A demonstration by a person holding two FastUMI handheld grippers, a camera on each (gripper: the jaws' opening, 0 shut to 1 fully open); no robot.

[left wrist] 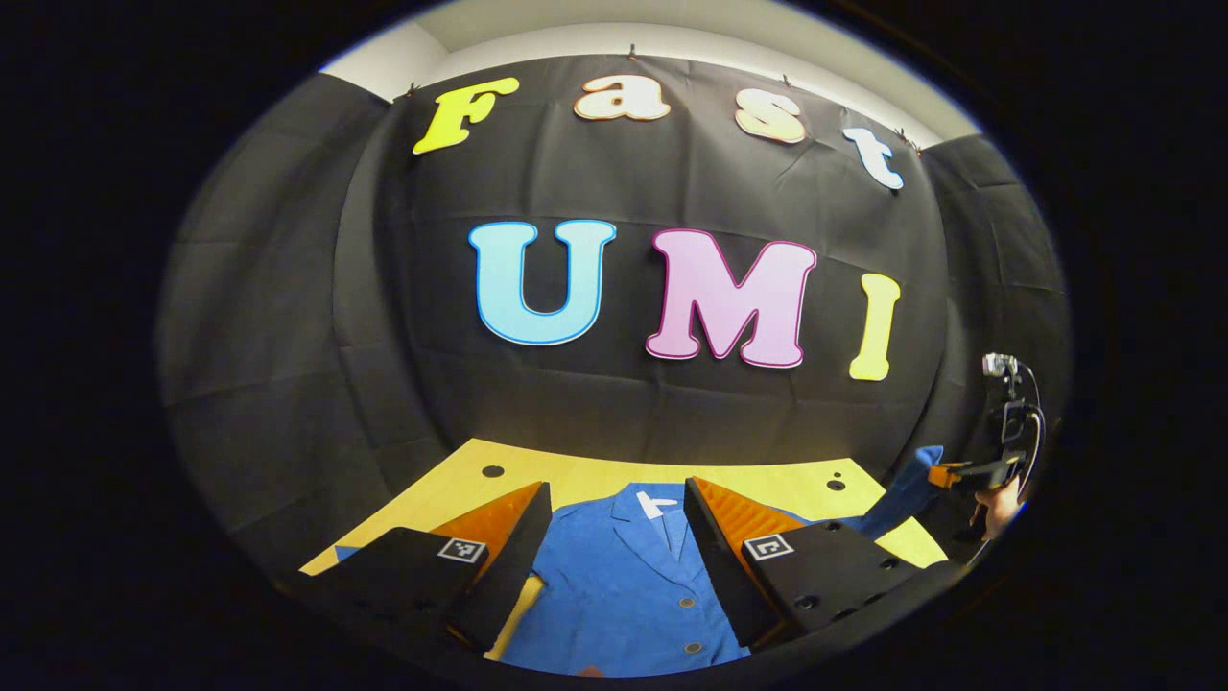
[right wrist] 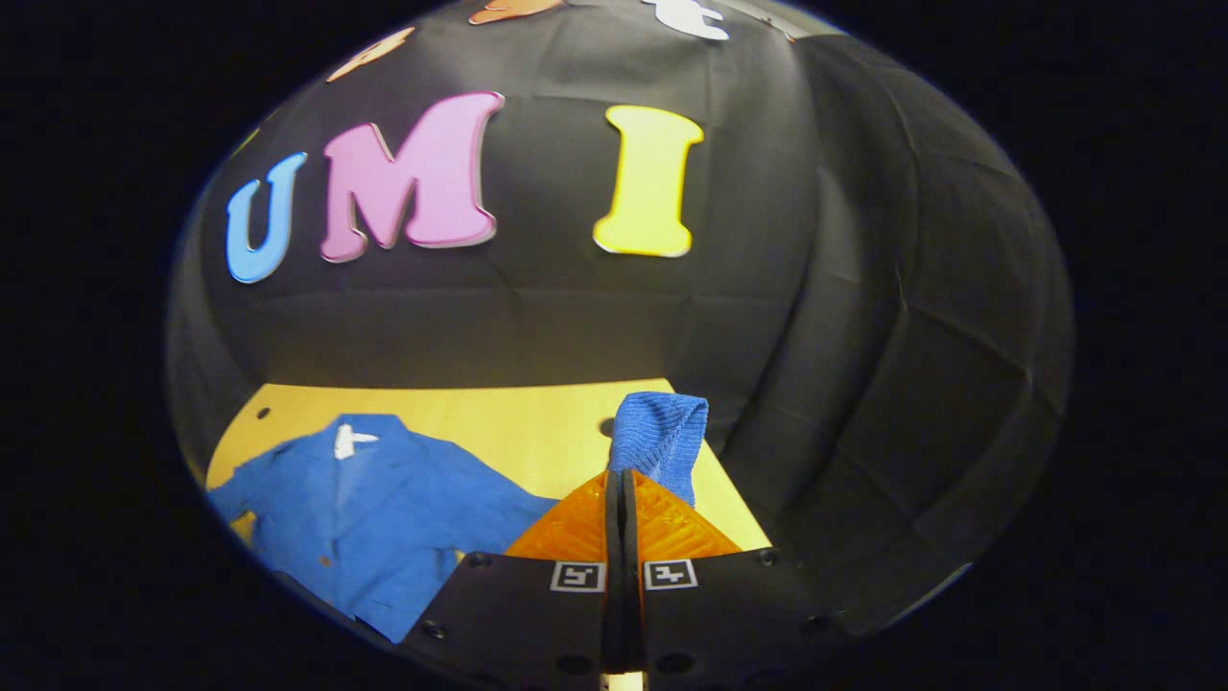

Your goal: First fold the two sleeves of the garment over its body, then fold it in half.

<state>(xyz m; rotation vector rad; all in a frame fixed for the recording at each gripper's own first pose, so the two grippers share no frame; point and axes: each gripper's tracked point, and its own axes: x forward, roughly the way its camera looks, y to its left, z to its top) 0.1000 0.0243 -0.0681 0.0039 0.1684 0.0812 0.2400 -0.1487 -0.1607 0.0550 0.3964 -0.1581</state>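
A blue button-up garment [left wrist: 614, 585] with a white neck label lies flat on the yellow table [left wrist: 576, 475], collar toward the wall. My left gripper [left wrist: 617, 494] hovers open over its chest, nothing between the fingers. In the right gripper view the garment's body [right wrist: 384, 518] lies to the left, and my right gripper [right wrist: 622, 477] is shut on the ribbed cuff of one sleeve [right wrist: 660, 437], which stands up above the fingertips. From the left gripper view that right gripper [left wrist: 945, 472] holds the sleeve [left wrist: 907, 494] lifted off the table at the far right, with a hand [left wrist: 1003, 509] behind it.
The black cloth wall [left wrist: 672, 413] rises directly behind the table's far edge and wraps around both sides. Small dark holes [left wrist: 492, 470] dot the tabletop near the back. Bare yellow table [right wrist: 499, 432] lies between the garment's shoulder and the lifted cuff.
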